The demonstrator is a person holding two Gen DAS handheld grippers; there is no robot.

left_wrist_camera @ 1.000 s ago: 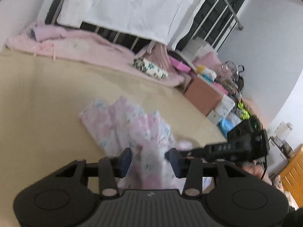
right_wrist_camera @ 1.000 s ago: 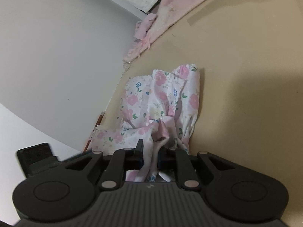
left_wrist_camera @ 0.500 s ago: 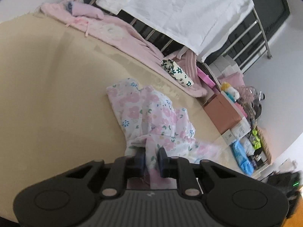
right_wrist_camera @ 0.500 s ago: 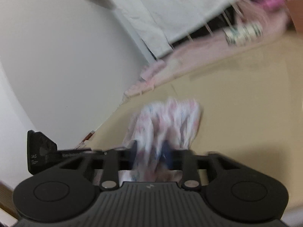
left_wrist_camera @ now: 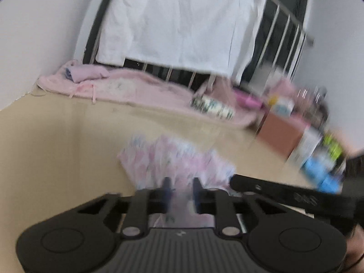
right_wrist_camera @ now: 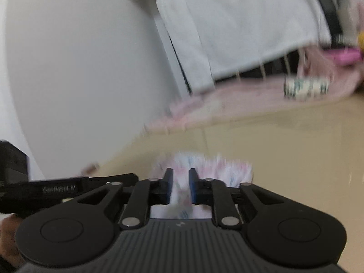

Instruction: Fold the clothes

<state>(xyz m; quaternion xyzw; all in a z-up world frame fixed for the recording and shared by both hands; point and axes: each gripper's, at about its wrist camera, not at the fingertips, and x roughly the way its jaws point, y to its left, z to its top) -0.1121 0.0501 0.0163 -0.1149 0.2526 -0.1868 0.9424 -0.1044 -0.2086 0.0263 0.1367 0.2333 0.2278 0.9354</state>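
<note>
A pink and white floral garment [left_wrist_camera: 173,159] lies bunched on the tan bed surface [left_wrist_camera: 56,141]. Both views are motion-blurred. My left gripper [left_wrist_camera: 181,186] is shut on the garment's near edge, with cloth between its blue pads. My right gripper [right_wrist_camera: 180,183] is shut on another part of the same garment [right_wrist_camera: 211,168], cloth showing between its pads. The right gripper's body shows in the left wrist view [left_wrist_camera: 284,193] at the right. The left gripper's body shows in the right wrist view [right_wrist_camera: 68,188] at the left.
A pink blanket [left_wrist_camera: 141,88] lies along the far edge of the bed below a white sheet [left_wrist_camera: 182,22] hung on a metal rail. A small floral roll [left_wrist_camera: 212,108] rests on the blanket. A brown box [left_wrist_camera: 282,134] and clutter stand at the right.
The left gripper shut on the garment after standing open a second ago. Both grippers have lifted and tilted up, so the views now show more of the wall and the hung sheet.
</note>
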